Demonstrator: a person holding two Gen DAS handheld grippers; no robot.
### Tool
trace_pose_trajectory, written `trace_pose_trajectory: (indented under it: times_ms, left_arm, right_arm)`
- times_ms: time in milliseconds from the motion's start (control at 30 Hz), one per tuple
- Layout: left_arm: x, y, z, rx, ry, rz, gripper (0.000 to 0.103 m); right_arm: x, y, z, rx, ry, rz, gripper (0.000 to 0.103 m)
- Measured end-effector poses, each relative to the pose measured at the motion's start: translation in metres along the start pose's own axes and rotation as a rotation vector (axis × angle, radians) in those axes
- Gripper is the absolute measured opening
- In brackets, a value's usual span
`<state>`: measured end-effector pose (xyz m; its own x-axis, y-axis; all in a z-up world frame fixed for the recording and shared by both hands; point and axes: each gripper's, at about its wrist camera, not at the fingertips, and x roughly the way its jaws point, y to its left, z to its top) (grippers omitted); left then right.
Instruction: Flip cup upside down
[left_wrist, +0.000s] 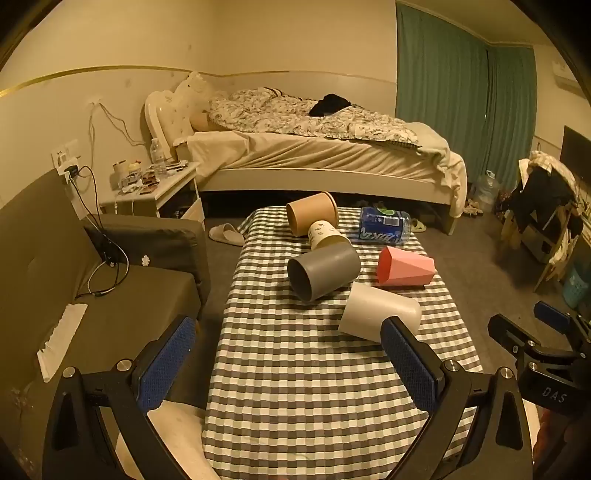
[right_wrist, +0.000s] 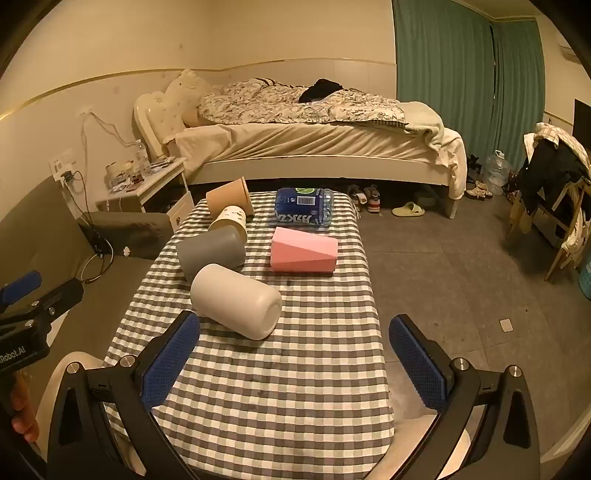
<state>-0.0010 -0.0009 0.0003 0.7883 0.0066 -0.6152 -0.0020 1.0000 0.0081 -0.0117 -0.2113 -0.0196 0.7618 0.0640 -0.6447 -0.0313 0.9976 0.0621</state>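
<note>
Several cups lie on their sides on a checked table (left_wrist: 295, 387) (right_wrist: 277, 387). Nearest is a white cup (left_wrist: 376, 312) (right_wrist: 236, 301). Behind it lie a grey cup (left_wrist: 323, 271) (right_wrist: 210, 253), a pink faceted cup (left_wrist: 404, 271) (right_wrist: 303, 254), a printed paper cup (left_wrist: 327, 234) (right_wrist: 231, 219) and a tan cup (left_wrist: 312, 212) (right_wrist: 229, 197). My left gripper (left_wrist: 288, 339) is open and empty above the table's near end, its right finger just in front of the white cup. My right gripper (right_wrist: 295, 339) is open and empty, its left finger close to the white cup.
A blue plastic-wrapped pack (left_wrist: 384, 230) (right_wrist: 304, 210) lies at the table's far end. A dark sofa (left_wrist: 92, 295) stands left of the table, a bed (left_wrist: 314, 147) behind it, a bedside table (left_wrist: 155, 188) at back left, a chair with clothes (left_wrist: 546, 206) at right.
</note>
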Motion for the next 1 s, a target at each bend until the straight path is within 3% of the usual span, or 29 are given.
trace_pose_trajectory:
  times_ms: [1000]
  left_arm:
    - [0.0002,0.0016,0.0010,-0.009,0.009,0.000,0.103]
  right_arm:
    - [0.0015,0.0053,0.0005,-0.012,-0.004,-0.002,0.103]
